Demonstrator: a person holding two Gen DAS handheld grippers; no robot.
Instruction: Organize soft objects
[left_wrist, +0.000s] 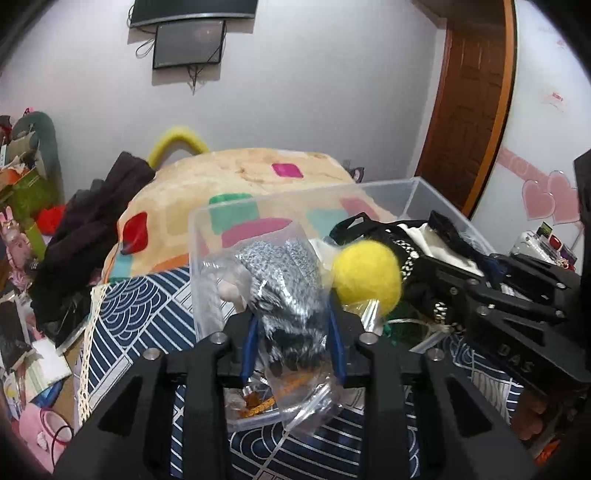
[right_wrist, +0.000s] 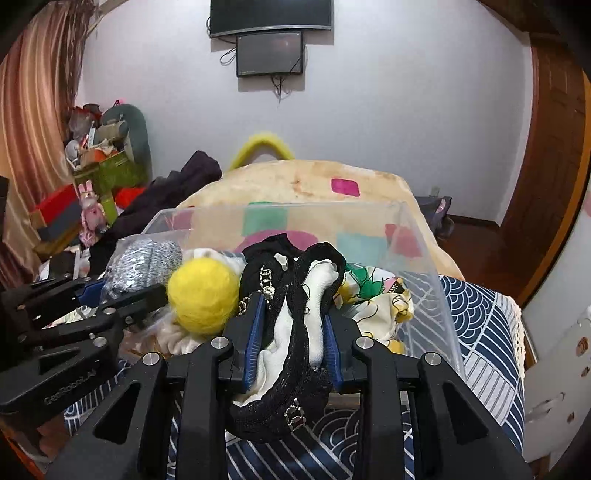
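A clear plastic bin (left_wrist: 417, 192) (right_wrist: 424, 236) stands on the bed and holds soft things, among them a yellow fuzzy ball (left_wrist: 367, 281) (right_wrist: 203, 295). My left gripper (left_wrist: 291, 336) is shut on a clear bag holding grey speckled knitwear (left_wrist: 284, 284), at the bin's near left corner; the bag also shows in the right wrist view (right_wrist: 144, 264). My right gripper (right_wrist: 293, 328) is shut on a black-and-white lace garment (right_wrist: 295, 317) with metal chain trim, over the bin's near edge. The right gripper shows at the right of the left wrist view (left_wrist: 443, 284).
The bin sits on a navy wave-pattern cloth (right_wrist: 480, 325). Behind it is a cream blanket with coloured squares (right_wrist: 314, 181) and dark clothes (left_wrist: 92, 221). Clutter piles up at the left (right_wrist: 103, 162). A door (left_wrist: 469, 103) is at the right. A floral cloth (right_wrist: 376, 295) lies in the bin.
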